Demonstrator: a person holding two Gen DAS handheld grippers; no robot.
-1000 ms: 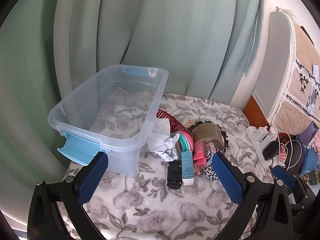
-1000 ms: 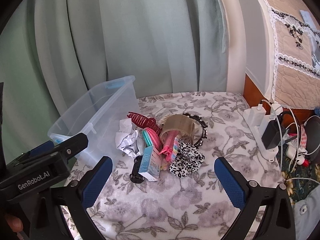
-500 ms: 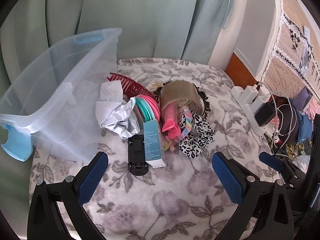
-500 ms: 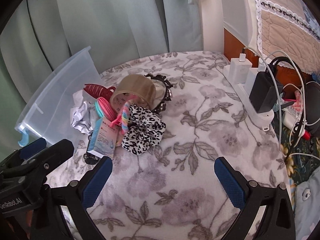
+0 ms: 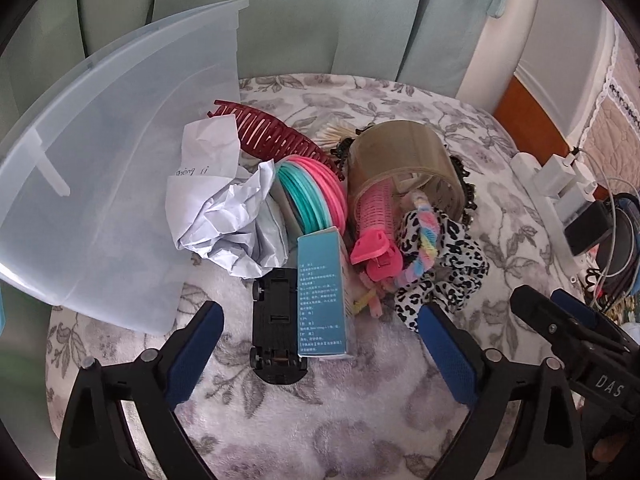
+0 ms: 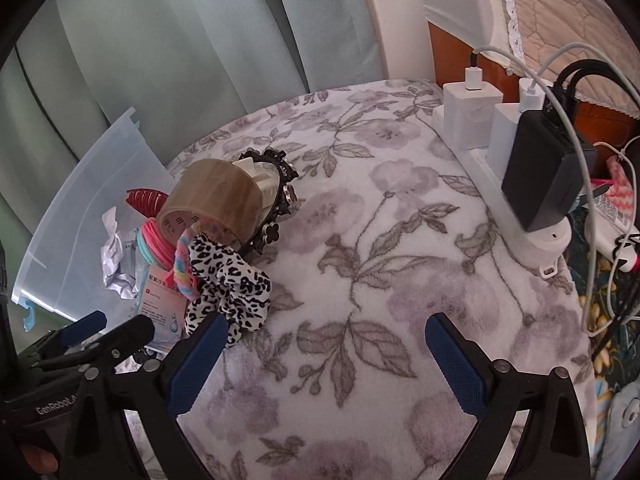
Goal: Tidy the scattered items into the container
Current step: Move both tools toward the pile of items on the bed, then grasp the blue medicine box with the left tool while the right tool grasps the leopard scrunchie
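left gripper (image 5: 320,318) angled down over black toy car (image 5: 276,326), jaws closing, nothing gripped yet, right gripper (image 6: 320,330) jaws wide open, empty

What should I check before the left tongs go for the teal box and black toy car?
1. Left tongs wide enough to straddle: ok, closing, nothing pressed between the pads.
2. Teal box reachable: ok, it lies against the black toy car.
3. Container has room: cannot tell, only its side wall shows.
4. Right tongs out of the way: ok, open over bare blanket.
5. Leopard scrunchie clear of the pads: not ok, near the right pad.
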